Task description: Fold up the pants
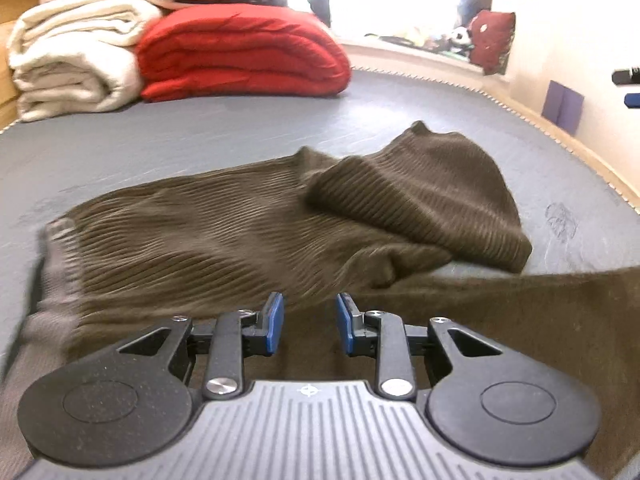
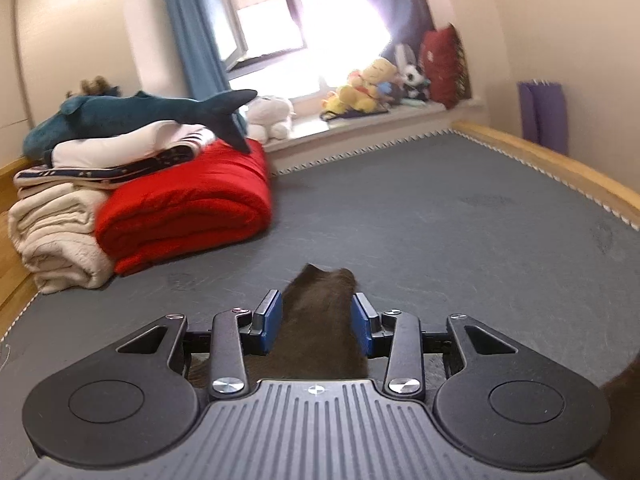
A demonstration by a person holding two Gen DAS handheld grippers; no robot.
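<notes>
Grey mattress (image 2: 440,216), bare toward its wooden edge (image 2: 560,164). Left gripper (image 1: 310,322) parted, empty, over brown pants (image 1: 224,232); right gripper (image 2: 316,326) parted, fabric between its fingers, grip unclear.

- No text, brand, number or label can be read in either view.
- A small crosshair sign (image 1: 308,391) stands on the ribbed grey body of the left gripper (image 1: 309,322), just behind the gap between its fingers.
- The same crosshair sign (image 2: 315,390) stands on the ribbed grey body of the right gripper (image 2: 316,322), likewise behind its fingers.
- A faint drawn mark (image 1: 561,220) lies on the grey mattress cover (image 1: 200,136), ahead and to the right of the left gripper's fingers; too blurred to read.
</notes>
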